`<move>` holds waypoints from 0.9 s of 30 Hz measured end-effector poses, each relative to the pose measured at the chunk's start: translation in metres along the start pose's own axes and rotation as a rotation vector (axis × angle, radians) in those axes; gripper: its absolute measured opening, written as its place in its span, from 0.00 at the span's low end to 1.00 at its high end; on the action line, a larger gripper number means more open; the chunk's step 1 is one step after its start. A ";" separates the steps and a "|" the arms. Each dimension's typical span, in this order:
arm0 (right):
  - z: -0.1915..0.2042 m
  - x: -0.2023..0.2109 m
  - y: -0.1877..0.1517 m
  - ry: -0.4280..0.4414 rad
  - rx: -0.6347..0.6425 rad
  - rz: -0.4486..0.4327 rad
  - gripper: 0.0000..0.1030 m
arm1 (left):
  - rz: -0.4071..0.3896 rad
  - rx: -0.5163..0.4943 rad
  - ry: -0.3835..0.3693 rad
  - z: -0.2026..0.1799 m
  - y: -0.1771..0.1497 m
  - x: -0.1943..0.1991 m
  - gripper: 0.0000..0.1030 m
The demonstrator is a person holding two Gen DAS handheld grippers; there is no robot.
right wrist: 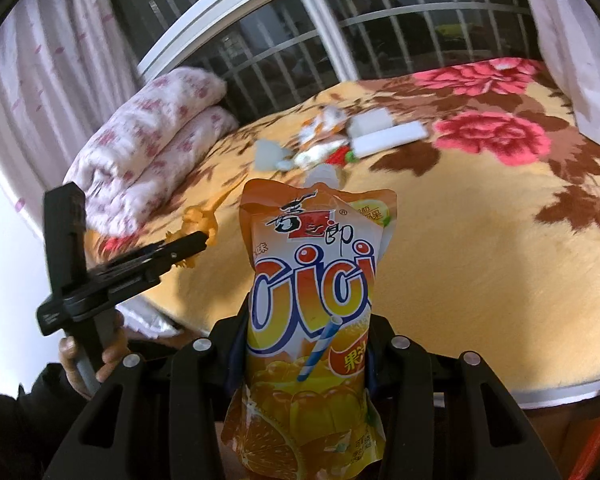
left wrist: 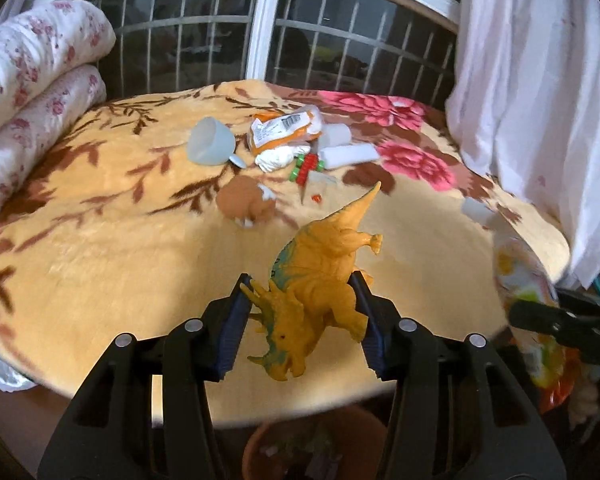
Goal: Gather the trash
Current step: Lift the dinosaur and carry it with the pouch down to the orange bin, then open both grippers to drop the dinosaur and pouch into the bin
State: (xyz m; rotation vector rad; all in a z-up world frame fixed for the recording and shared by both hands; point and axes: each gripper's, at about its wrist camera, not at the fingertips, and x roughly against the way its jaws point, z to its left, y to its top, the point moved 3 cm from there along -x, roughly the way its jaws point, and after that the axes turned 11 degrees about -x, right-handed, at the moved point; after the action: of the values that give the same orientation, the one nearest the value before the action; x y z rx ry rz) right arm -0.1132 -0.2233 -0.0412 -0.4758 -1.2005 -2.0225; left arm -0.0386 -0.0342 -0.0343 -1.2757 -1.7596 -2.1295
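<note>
L gripper [left wrist: 300,312] was clamped on the orange dinosaur toy [left wrist: 320,276], pads pressing its body from both sides, head hanging toward 6 o'clock, tail pointing to 1 o'clock. Toy was lifted off the floral blanket [left wrist: 100,248]. R gripper [right wrist: 304,344] was clamped on the orange juice pouch [right wrist: 312,280], held upright, spout at 12 o'clock, pads mostly hidden behind the pouch.

Rest of the trash sat in a pile at 12 o'clock in L wrist view: crumpled wrapper [left wrist: 284,128], white foam pieces [left wrist: 348,152], clear plastic cup [left wrist: 210,142] on its side, red-green bead toy [left wrist: 306,168], brown round thing [left wrist: 244,202] nearer in. Rolled quilt [left wrist: 32,92] at 10 o'clock.

Step, as judged: both grippers loaded, mid-carry away from the bed. Something like a reddish bin rim [left wrist: 260,440] showed at 6 o'clock under L gripper, blurry, can't confirm. Next move prob calls for lowering each item over a bin and letting go, pouch first, since a dinosaur is arguably not trash. Then back for the pile.
</note>
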 end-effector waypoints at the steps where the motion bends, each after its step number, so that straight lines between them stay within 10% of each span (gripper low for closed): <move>1: 0.005 0.002 -0.006 0.003 0.016 0.010 0.43 | 0.004 -0.005 -0.001 -0.002 -0.006 0.006 0.47; 11: 0.026 -0.007 -0.089 -0.007 0.096 0.228 0.43 | 0.182 -0.040 -0.021 -0.016 -0.102 0.033 0.47; 21: 0.006 -0.075 -0.157 -0.136 0.075 0.520 0.43 | 0.584 -0.062 -0.070 -0.025 -0.200 -0.051 0.47; 27: 0.002 -0.110 -0.167 -0.162 0.072 0.600 0.43 | 0.687 -0.021 -0.067 -0.014 -0.214 -0.081 0.47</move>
State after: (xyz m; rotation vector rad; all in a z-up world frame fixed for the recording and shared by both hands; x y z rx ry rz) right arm -0.1635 -0.1274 -0.2092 -0.8619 -1.0565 -1.4440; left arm -0.1121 -0.0094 -0.2501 -1.6592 -1.0759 -1.7166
